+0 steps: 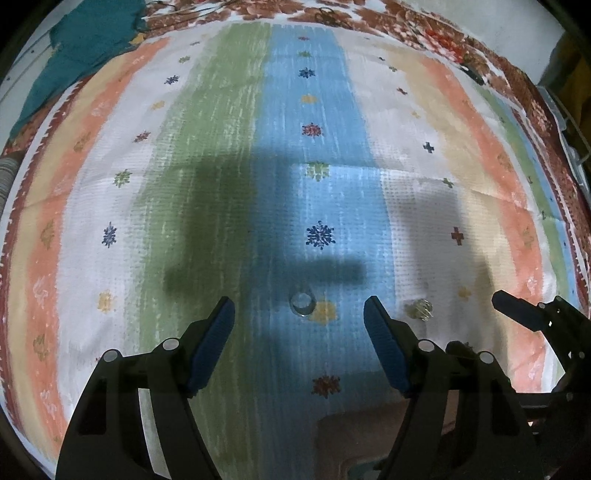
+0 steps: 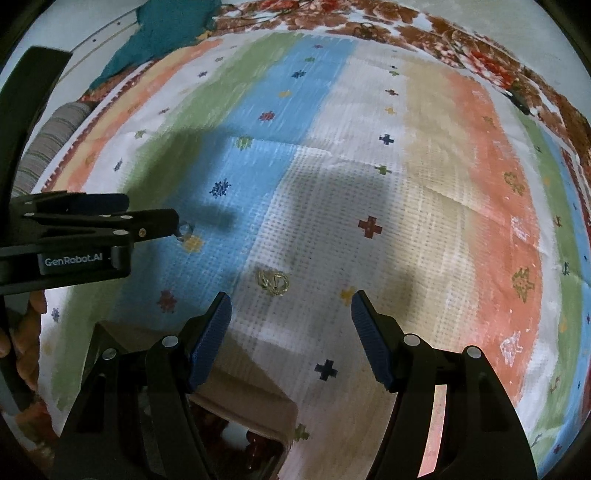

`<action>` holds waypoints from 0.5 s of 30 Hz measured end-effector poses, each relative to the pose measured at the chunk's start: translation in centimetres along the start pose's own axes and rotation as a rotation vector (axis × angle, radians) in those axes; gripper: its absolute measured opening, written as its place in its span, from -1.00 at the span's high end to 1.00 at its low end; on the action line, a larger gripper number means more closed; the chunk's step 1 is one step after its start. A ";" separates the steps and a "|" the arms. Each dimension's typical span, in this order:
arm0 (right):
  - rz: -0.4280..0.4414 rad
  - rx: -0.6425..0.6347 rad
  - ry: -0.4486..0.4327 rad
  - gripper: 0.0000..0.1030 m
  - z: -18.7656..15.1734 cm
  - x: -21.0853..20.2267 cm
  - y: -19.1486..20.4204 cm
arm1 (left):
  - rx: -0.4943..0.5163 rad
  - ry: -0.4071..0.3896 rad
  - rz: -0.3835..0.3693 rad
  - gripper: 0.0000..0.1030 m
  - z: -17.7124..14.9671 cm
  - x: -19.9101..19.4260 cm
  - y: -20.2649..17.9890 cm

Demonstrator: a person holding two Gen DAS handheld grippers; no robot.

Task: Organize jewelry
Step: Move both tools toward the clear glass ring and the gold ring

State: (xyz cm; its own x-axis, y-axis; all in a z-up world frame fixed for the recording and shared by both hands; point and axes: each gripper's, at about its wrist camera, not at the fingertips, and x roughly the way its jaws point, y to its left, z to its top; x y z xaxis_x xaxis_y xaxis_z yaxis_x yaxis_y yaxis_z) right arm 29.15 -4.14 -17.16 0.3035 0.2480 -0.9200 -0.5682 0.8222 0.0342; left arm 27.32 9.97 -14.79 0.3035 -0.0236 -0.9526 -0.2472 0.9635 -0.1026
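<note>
Striped cloth (image 1: pixel 229 155) spread flat, scattered with small flower and cross motifs.

Bands of green, blue, white, beige and salmon running lengthwise, creased across the middle, darkened by broad shadows. Bordered by a brown floral cloth (image 1: pixel 424 26) at the far edge. Teal fabric (image 1: pixel 85 44) bunched at the far left corner; grey striped fabric (image 2: pixel 48 155) just beside the left border.

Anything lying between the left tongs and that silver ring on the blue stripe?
No. In the left wrist view, only bare striped cloth lies between the open left tongs and the ring, apart from a printed yellow motif.
</note>
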 end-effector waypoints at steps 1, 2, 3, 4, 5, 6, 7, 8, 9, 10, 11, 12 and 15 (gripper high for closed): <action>0.001 -0.003 0.005 -0.31 0.1 0.2 0.0 | -0.001 0.004 0.002 -0.37 0.1 0.3 0.0; 0.003 -0.004 0.010 -0.31 0.2 0.5 0.0 | 0.000 0.009 0.003 -0.35 0.3 0.5 0.0; 0.004 -0.006 0.015 -0.31 0.4 0.7 0.1 | 0.000 0.015 0.005 -0.33 0.4 0.7 0.0; 0.005 -0.009 0.018 -0.31 0.5 0.9 0.1 | 0.000 0.020 0.008 -0.33 0.5 0.9 0.0; 0.007 -0.010 0.022 -0.31 0.6 1.1 0.1 | 0.001 0.026 0.008 -0.33 0.6 1.2 0.0; 0.011 -0.011 0.028 -0.31 0.7 1.3 0.1 | 0.003 0.029 0.006 -0.32 0.7 1.3 -0.1; 0.013 -0.011 0.032 -0.31 0.8 1.5 0.1 | 0.006 0.032 0.005 -0.30 0.8 1.5 -0.1; 0.013 -0.011 0.039 -0.31 0.9 1.7 0.1 | 0.011 0.036 0.005 -0.29 0.9 1.7 -0.2; 0.015 -0.015 0.047 -0.31 1.1 1.9 0.1 | 0.013 0.038 0.005 -0.28 0.9 1.8 -0.2; 0.017 -0.015 0.051 -0.30 1.2 2.1 0.0 | 0.013 0.041 0.005 -0.26 1.0 1.9 -0.2; 0.019 -0.015 0.055 -0.30 1.3 2.3 0.0 | 0.012 0.045 0.004 -0.25 1.1 2.1 -0.1; 0.021 -0.015 0.060 -0.30 1.4 2.5 0.0 | 0.011 0.048 0.004 -0.23 1.1 2.2 -0.1; 0.022 -0.018 0.070 -0.22 1.6 3.1 0.0 | 0.008 0.063 0.007 -0.14 1.1 2.8 0.2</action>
State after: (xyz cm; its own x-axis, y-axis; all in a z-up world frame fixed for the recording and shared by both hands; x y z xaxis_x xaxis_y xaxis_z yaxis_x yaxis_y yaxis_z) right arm 31.34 -2.54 -19.38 0.2373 0.2290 -0.9440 -0.5879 0.8075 0.0481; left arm 29.18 10.40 -17.15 0.2429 -0.0329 -0.9695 -0.2421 0.9657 -0.0935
